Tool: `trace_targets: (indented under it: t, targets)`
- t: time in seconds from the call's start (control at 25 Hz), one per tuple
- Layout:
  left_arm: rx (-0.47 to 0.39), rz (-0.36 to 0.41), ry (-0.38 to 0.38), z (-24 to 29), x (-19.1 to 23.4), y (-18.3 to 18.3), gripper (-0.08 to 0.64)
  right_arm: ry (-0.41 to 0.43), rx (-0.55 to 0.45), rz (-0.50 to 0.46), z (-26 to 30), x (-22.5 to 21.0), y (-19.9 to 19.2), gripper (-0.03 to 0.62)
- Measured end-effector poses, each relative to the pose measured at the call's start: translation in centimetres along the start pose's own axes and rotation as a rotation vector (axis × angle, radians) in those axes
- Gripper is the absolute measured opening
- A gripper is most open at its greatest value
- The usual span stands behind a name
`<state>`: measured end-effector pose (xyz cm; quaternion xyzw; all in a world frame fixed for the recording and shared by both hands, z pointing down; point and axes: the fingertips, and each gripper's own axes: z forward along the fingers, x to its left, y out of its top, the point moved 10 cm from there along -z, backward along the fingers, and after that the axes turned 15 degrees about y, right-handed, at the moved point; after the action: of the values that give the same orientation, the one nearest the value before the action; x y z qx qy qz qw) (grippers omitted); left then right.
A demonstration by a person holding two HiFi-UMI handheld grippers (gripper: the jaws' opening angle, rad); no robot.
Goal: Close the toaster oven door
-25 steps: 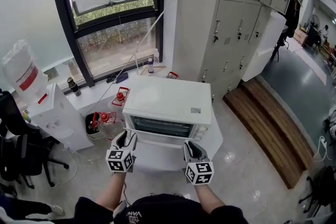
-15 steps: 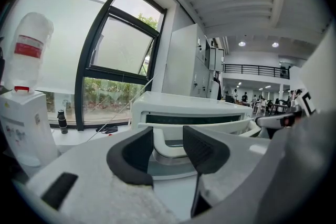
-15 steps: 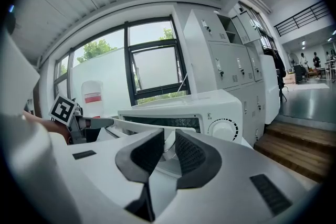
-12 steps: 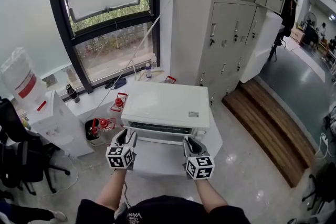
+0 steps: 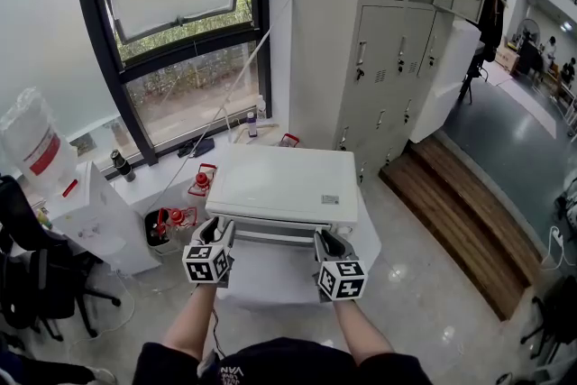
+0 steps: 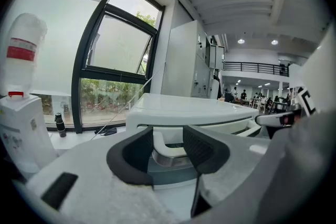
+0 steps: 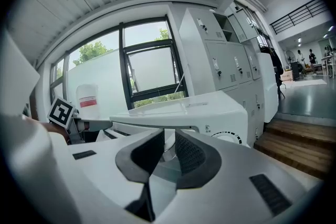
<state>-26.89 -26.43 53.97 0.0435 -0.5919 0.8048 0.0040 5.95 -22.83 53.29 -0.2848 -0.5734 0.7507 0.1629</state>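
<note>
Left gripper [image 5: 216, 232], right gripper [image 5: 326, 241] clamp door handle [image 6: 167, 147], 7 and 5 o'clock of toaster oven [image 5: 284, 185]. Risk: uneven lift, handle slips, door [image 5: 270, 270] drops.

Left tool [image 6: 168, 140] clamps door handle [image 6: 165, 148]; toaster oven [image 6: 194, 110] top beyond

Toaster oven [image 5: 284, 185] before window [image 5: 180, 41], beside lockers [image 5: 388, 41]
</note>
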Motion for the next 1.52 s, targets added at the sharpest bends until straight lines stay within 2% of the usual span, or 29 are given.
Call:
trace_targets:
  t: [0.56,0.84,1.08,1.28,1.52]
  targets:
    - [0.0,-0.001,0.001,0.4,-0.1,0.2,0.189,0.004,0.009,-0.014,0.4,-0.4,0.3,0.064]
    - [-0.029,0.064,-0.002,0.1,-0.3,0.5,0.189,0.016,0.0,-0.011,0.3,-0.5,0.4,0.067]
    - [-0.046,0.037,0.008,-1.9,0.0,0.1,0.189,-0.01,-0.029,-0.008,-0.7,-0.6,0.5,0.078]
    - [-0.064,0.017,0.023,-4.0,0.0,-0.2,0.189,0.013,-0.037,-0.003,-2.0,-0.2,0.3,0.074]
    - [-0.079,0.029,0.036,-6.8,-0.4,-1.2,0.186,0.055,-0.027,0.001,-3.2,0.8,-0.5,0.069]
